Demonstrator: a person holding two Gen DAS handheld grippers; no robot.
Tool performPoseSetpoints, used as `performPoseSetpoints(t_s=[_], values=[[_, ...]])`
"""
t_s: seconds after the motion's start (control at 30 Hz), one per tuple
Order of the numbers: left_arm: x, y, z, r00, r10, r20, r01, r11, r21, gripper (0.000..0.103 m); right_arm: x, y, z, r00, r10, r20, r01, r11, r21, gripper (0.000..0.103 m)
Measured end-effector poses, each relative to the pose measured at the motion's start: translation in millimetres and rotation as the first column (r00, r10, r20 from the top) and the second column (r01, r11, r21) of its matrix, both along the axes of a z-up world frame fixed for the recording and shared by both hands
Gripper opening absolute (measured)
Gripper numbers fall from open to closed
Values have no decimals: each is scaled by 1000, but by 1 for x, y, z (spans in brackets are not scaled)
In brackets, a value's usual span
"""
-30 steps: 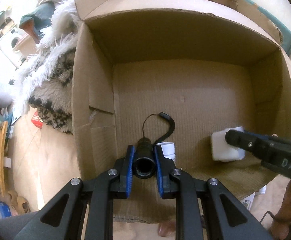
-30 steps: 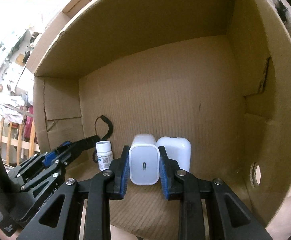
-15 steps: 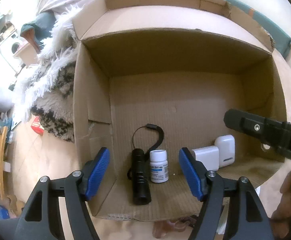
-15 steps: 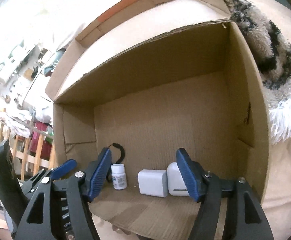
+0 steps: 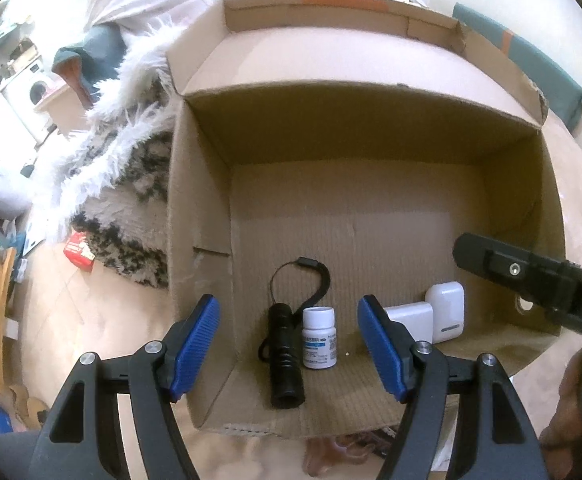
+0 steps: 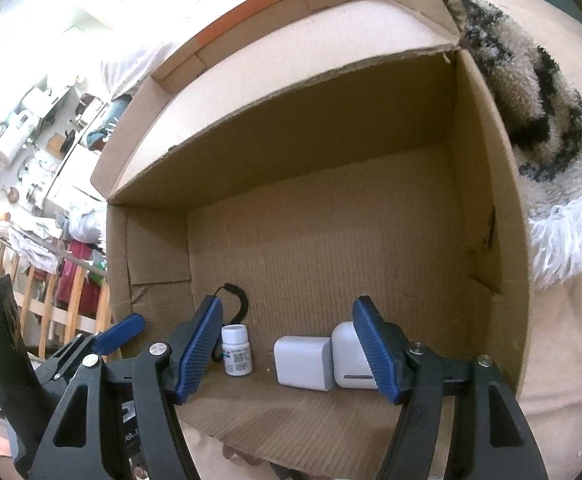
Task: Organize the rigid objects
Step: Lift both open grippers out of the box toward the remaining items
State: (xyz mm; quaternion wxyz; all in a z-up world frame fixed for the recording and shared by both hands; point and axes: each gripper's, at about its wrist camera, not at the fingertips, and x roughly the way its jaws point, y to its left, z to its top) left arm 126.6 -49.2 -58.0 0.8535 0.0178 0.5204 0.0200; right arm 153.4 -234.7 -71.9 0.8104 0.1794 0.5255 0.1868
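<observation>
My left gripper (image 5: 287, 344) hangs over the near edge of the box (image 5: 195, 240), its blue pads (image 5: 195, 344) spread wide with nothing pressed between them. Off to its left, outside the box, lies a shaggy rug (image 5: 123, 184) with a small red packet (image 5: 78, 251) at its edge.

On the box floor, along the near wall, four things sit in a row. Farthest left is the black torch (image 5: 285, 354), lying flat with its lens end toward me and its wrist strap (image 5: 311, 276) looped behind it. Just beside it stands the white pill bottle (image 5: 319, 338), upright, its label facing me. Then comes a gap, then the white charger (image 6: 303, 362), lying on its side, and touching it on the right the white earbud case (image 6: 349, 354), standing on end.

My right gripper (image 6: 291, 354) hovers above the charger and case, its pads (image 6: 375, 350) likewise spread and clear of both. In the left view, only its black finger (image 5: 531, 276) shows, reaching in over the box's right side, with my hand (image 5: 575, 408) below it.
</observation>
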Motion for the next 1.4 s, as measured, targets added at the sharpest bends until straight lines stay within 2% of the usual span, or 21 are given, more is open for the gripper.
performPoseSetpoints(t_s=[0.2,0.27,0.43,0.7,1.0,1.4], values=[[2,11,14,1000,4,-9,-5,1000,-19,69,-7,-4,9,1000,-16,25,16,1000,-15,71],[-1,19,23,1000,30,0,-30,997,-71,69,-14,-8,14,999,-22,30,23,1000,-15,71],[-12,26,38,998,58,-9,-59,993,-101,69,-38,-20,33,998,-20,52,20,1000,-5,71],[-42,33,51,998,64,10,-63,992,-110,69,-74,-41,48,997,-26,74,28,999,-24,71],[-70,49,38,993,118,-25,-120,986,-118,69,-96,-51,34,998,-68,15,68,998,-14,71],[-81,66,9,979,188,-79,-197,972,-126,69,-104,-55,16,994,-88,-60,84,994,-70,71]])
